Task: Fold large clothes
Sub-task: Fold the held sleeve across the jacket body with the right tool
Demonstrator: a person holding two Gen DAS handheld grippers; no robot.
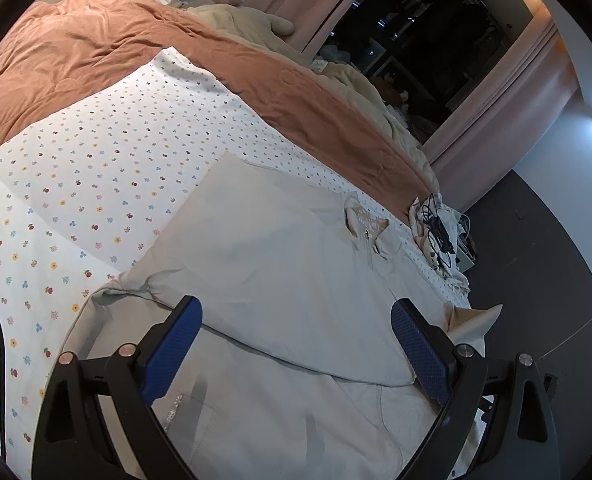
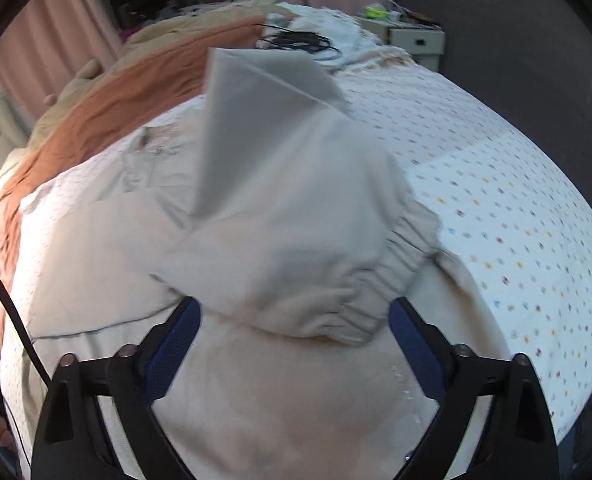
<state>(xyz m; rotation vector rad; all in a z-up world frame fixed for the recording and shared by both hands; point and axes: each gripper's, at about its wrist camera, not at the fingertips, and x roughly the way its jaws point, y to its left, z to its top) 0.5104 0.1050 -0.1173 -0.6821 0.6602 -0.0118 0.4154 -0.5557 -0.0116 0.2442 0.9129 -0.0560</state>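
The pale grey garment lay spread on the floral bedsheet, flat for folding. The right gripper stood with jaws apart, its elastic-cuffed sleeve lying loose across the body, apparently released. The left gripper hovered over the garment, jaws wide, gripping nothing. Small print near the pocket was illegible.

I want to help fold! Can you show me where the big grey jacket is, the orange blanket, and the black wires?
grey jacket [image 1: 280, 264], left wrist view, on its flat back panel.
orange blanket [image 1: 96, 56], left wrist view, on its wrinkled middle.
black wires [image 1: 436, 224], left wrist view, on the tangled bundle.
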